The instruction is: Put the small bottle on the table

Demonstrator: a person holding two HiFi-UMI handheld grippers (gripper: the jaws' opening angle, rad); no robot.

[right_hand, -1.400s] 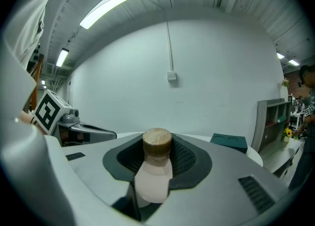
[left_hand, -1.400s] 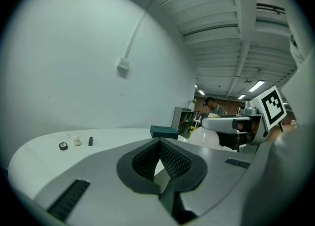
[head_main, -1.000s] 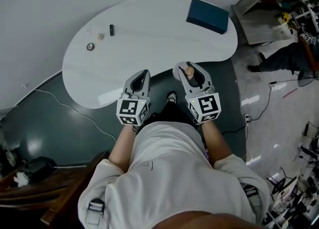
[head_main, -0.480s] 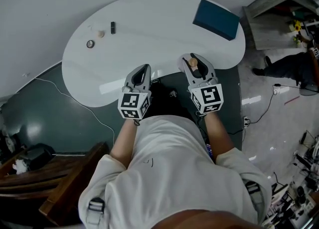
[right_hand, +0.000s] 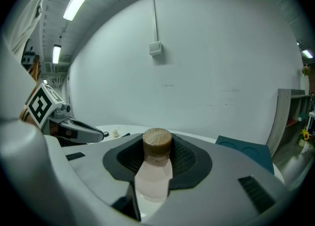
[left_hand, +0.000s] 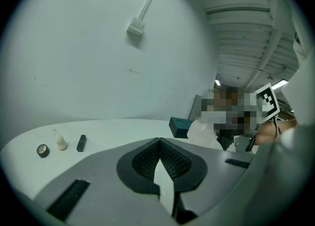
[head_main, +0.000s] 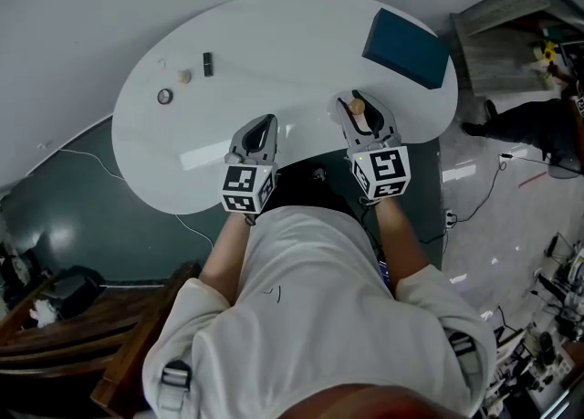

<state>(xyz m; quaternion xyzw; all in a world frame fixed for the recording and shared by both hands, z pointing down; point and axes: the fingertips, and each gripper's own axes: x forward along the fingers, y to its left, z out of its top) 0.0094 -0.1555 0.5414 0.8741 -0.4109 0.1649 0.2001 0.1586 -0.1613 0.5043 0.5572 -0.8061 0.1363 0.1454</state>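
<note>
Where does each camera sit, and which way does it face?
Head view: on the person's head, facing steeply down at the white table; torso, forearms, left gripper, right gripper show.
Left gripper view: on that gripper, facing along its shut, empty jaws over the table toward the wall.
Right gripper view: facing along jaws shut on the small bottle; left gripper at left.
All three share the blue box.
</note>
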